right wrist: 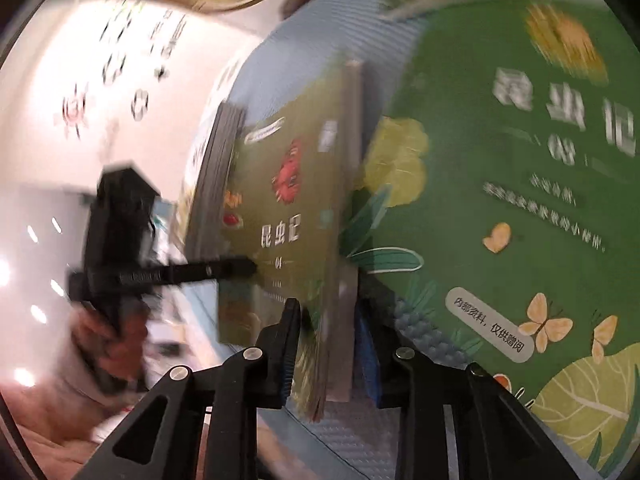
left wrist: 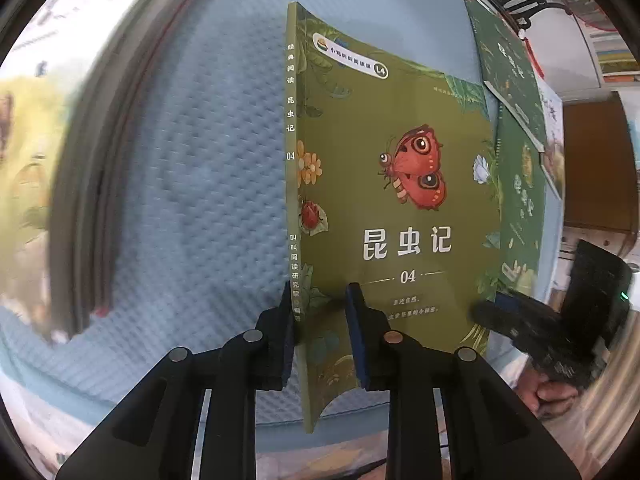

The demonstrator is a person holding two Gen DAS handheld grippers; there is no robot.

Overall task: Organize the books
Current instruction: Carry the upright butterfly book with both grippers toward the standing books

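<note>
An olive book [left wrist: 400,200] with a red butterfly and "04" on its cover stands upright above the blue mat [left wrist: 192,160]. My left gripper [left wrist: 322,320] is shut on its spine near the lower end. At the book's lower right edge, my right gripper [left wrist: 496,308] has a finger on either side of it. In the right wrist view the same olive book [right wrist: 288,208] runs edge-on between the right gripper [right wrist: 330,344] fingers. Blur hides whether the pads press on it. The left gripper [right wrist: 248,268] reaches onto the cover from the left.
Two green books [left wrist: 508,80] [left wrist: 520,200] lie overlapping on the mat at the right; one green cover [right wrist: 500,200] fills the right wrist view. Blurred dark page edges [left wrist: 92,180] run along the left. A black ornate stand [left wrist: 520,0] sits at the back right. A hand [left wrist: 552,392] holds the right gripper.
</note>
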